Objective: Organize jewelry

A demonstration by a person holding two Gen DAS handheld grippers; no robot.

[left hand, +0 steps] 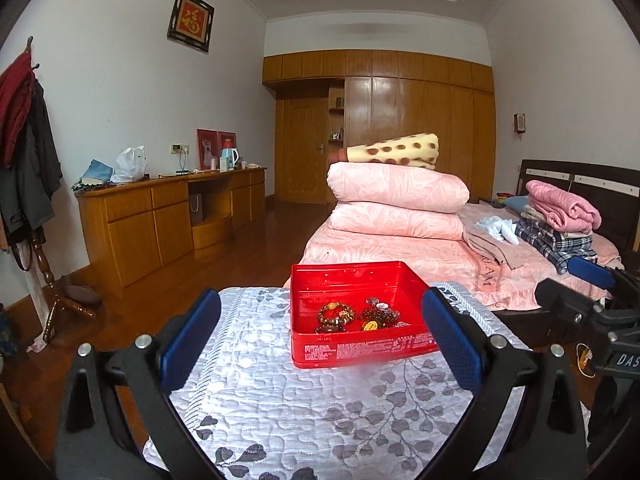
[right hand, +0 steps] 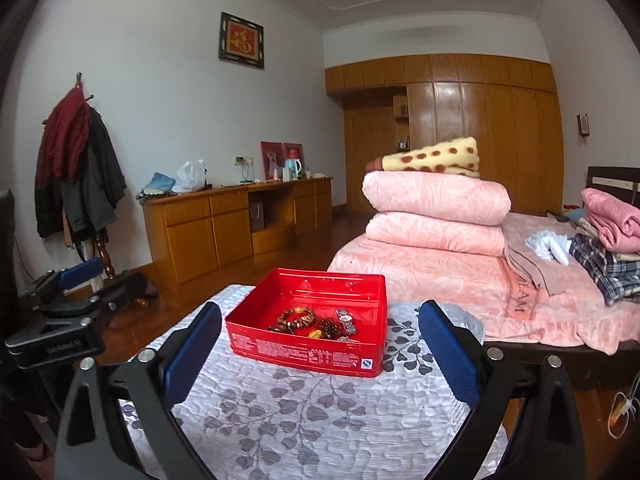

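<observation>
One red tin [left hand: 352,344] held perhaps four bead bracelets [left hand: 335,313]; two pink quilts [left hand: 396,192] were stacked on one bed [left hand: 400,256].

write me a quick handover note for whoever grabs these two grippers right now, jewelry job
Left gripper: open, empty, held short of the red box.
Right gripper: open, empty, also aimed at the box.
The box sits lidless on the leaf-patterned cloth near its far edge, by the bed.
Inside lie beaded bracelets, a darker bead string and a metal watch, heaped together.
Done: all visible jewelry is in the box, none on the cloth.
Left: probably sorting the pile; no lid in view.
</observation>
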